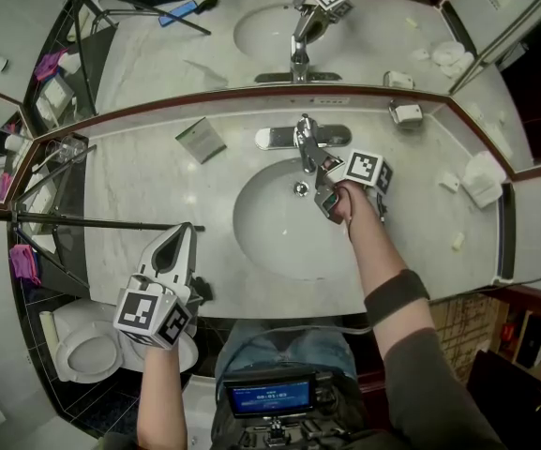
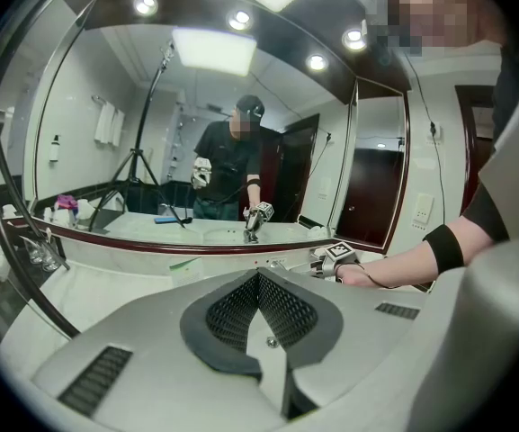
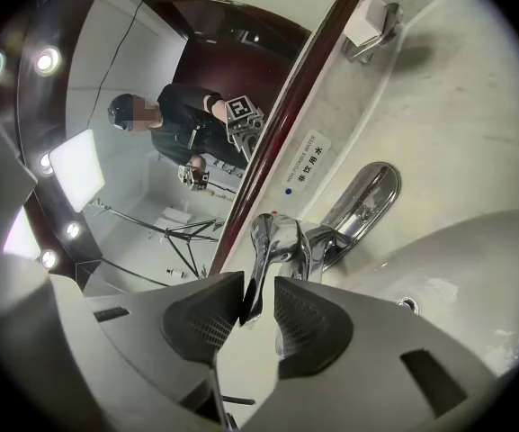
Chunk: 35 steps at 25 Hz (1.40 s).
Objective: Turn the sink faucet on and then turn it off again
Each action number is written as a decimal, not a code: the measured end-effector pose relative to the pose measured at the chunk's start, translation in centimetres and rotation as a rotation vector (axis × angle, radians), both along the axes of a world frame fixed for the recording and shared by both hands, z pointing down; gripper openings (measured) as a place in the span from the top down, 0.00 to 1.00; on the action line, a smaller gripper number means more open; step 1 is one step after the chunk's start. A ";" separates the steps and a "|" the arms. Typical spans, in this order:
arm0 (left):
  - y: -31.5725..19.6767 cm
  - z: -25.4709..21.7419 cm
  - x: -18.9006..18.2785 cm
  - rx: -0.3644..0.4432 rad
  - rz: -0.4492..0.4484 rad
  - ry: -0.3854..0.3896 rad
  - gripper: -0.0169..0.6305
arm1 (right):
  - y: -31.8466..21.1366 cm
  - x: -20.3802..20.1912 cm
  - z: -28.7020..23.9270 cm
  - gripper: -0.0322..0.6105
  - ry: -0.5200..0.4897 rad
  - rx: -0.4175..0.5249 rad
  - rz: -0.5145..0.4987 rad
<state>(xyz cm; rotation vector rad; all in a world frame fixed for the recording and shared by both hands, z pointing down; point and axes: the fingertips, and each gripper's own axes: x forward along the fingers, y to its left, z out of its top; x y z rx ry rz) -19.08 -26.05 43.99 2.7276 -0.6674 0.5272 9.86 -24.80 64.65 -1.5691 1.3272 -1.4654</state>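
Note:
The chrome faucet (image 1: 305, 142) stands at the back rim of the white sink basin (image 1: 251, 237). In the right gripper view its lever handle (image 3: 264, 246) runs down between the two dark pads, with the spout (image 3: 363, 203) to the right. My right gripper (image 1: 319, 169) (image 3: 259, 302) reaches over the basin and is shut on that lever. My left gripper (image 1: 184, 234) (image 2: 259, 282) hovers over the counter's front left, shut with nothing in it and pointing at the mirror.
A small green-white packet (image 1: 200, 139) lies on the marble counter left of the faucet. A soap holder (image 1: 406, 113) and folded white cloths (image 1: 484, 178) sit at the right. A tripod leg (image 1: 101, 221) crosses the left, above a toilet (image 1: 87, 350).

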 end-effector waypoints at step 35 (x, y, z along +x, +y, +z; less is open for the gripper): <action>-0.1 -7.1 -1.0 0.081 -0.012 0.087 0.97 | 10.8 -3.7 -17.4 0.92 0.643 0.013 -0.171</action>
